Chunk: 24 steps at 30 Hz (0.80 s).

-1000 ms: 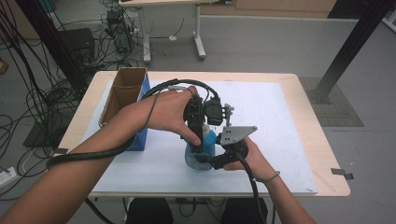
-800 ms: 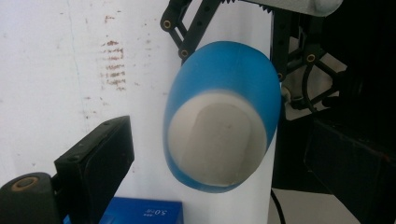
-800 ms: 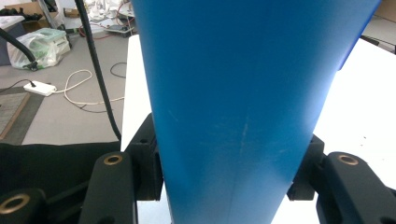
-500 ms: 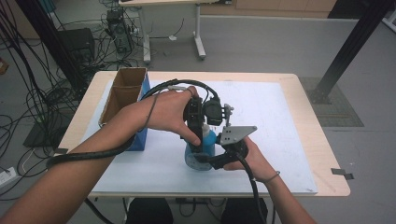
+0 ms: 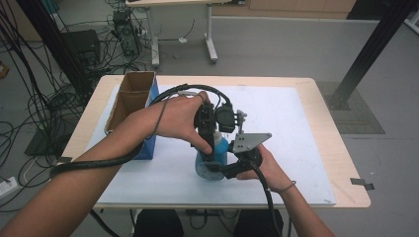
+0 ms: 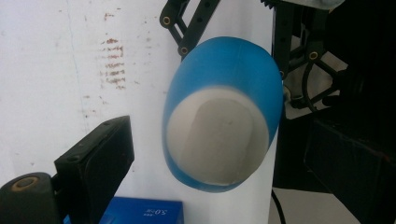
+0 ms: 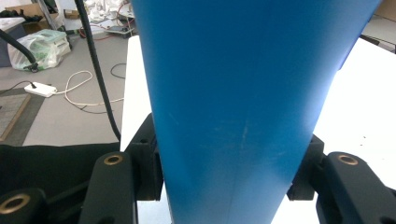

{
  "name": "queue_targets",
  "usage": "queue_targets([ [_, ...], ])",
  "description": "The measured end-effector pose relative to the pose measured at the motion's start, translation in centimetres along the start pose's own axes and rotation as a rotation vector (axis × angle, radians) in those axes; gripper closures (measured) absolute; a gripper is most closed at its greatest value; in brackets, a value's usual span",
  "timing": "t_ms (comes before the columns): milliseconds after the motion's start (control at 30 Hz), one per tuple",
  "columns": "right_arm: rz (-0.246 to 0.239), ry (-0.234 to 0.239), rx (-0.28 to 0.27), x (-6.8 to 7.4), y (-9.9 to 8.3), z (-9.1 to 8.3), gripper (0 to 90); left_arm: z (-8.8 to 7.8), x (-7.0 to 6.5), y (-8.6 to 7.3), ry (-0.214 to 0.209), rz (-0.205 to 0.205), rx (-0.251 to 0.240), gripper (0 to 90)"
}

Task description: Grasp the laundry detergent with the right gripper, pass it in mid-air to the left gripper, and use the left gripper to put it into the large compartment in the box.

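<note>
Blue bottle (image 5: 213,160) held near middle of white mat (image 5: 296,128), toward near edge of table (image 5: 341,163). Right gripper (image 5: 221,170) clamped on bottle from right side; in right gripper view, blue body (image 7: 233,93) pressed between both black jaws. Left gripper (image 5: 206,148) positioned above bottle, pointed down; jaws spread apart, bottle top (image 6: 219,135) seen between them, untouched. Cardboard box (image 5: 129,98) placed at left of table.
</note>
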State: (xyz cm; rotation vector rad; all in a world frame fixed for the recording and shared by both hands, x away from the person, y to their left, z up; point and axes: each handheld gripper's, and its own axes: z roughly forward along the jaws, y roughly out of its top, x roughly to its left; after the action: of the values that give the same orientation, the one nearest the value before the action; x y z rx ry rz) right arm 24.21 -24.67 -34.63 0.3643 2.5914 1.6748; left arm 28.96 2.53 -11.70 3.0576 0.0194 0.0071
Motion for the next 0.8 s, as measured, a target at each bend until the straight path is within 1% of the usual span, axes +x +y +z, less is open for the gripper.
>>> queue_targets([
  [400,-0.002,0.000,0.000,0.04,0.07,-0.04,43.2,-0.15,-0.14,0.05,0.007,-0.001,0.000,8.6],
  [800,-0.004,0.000,0.000,0.09,0.11,-0.11,43.3,-0.04,-0.16,0.23,0.005,0.003,0.006,8.7],
])
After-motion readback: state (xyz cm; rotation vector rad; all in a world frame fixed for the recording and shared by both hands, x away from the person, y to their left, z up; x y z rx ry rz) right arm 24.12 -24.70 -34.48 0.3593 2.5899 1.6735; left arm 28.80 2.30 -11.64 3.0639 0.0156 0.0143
